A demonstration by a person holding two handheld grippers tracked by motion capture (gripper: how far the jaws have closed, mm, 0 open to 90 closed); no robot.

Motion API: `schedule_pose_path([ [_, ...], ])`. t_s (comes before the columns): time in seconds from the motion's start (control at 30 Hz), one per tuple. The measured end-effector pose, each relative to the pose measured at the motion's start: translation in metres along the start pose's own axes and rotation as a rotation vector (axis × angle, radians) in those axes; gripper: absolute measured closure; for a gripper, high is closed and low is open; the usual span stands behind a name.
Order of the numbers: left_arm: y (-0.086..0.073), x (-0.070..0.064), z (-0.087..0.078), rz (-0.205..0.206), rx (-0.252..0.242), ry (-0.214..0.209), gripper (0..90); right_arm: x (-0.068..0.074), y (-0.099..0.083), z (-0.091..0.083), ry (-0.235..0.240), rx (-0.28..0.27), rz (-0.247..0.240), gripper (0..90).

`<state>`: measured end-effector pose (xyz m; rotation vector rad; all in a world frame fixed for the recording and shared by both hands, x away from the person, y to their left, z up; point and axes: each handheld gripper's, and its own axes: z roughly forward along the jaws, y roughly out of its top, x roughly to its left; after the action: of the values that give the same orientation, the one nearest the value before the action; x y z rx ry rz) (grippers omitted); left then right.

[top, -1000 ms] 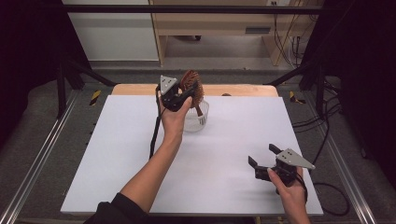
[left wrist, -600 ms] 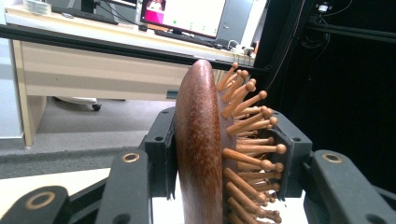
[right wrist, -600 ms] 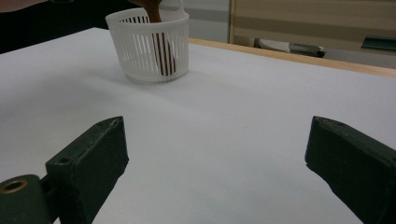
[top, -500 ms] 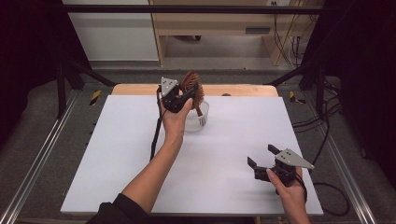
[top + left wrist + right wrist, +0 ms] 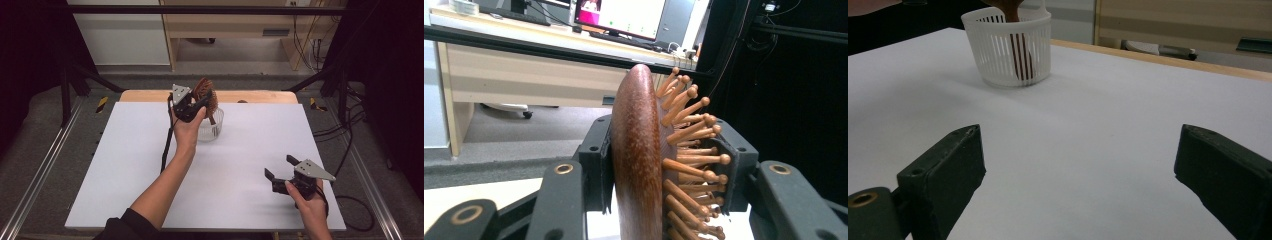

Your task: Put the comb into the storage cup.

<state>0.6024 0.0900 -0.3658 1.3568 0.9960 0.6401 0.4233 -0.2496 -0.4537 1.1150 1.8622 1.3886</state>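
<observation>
A brown wooden hairbrush (image 5: 206, 94) with peg bristles stands upright with its handle down inside a small white slotted basket (image 5: 212, 129) at the back middle of the white table. My left gripper (image 5: 196, 104) is shut on the brush head; in the left gripper view the jaws press on the smooth back and the bristle side of the hairbrush (image 5: 644, 165). My right gripper (image 5: 280, 170) rests open near the front right of the table, nothing between its jaws. The right gripper view shows the basket (image 5: 1008, 47) farther off with the dark handle inside.
The white table top (image 5: 125, 165) lies on a wooden board whose edge (image 5: 260, 96) shows at the back. Metal rails run along both sides. A black cable (image 5: 166, 145) trails from my left gripper across the table. A desk stands beyond.
The left gripper and the brush have shifted very slightly over the basket. The right gripper has stayed where it was.
</observation>
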Motion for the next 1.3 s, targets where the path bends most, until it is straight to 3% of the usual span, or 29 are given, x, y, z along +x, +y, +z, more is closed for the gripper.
schedule_pose_path([
  [0.63, -0.002, 0.003, 0.0, 0.0, -0.001, 0.009, 50.6, 0.002, 0.0, 0.002, 0.008, 0.004, -0.001, 6.2],
  [0.93, 0.001, 0.007, -0.002, 0.039, 0.028, -0.007, 49.6, 0.002, 0.0, 0.003, 0.012, 0.005, -0.004, 6.2],
  [1.3, 0.002, 0.021, -0.008, 0.01, 0.053, -0.021, 48.9, 0.003, -0.001, 0.004, 0.009, 0.011, -0.009, 6.2],
])
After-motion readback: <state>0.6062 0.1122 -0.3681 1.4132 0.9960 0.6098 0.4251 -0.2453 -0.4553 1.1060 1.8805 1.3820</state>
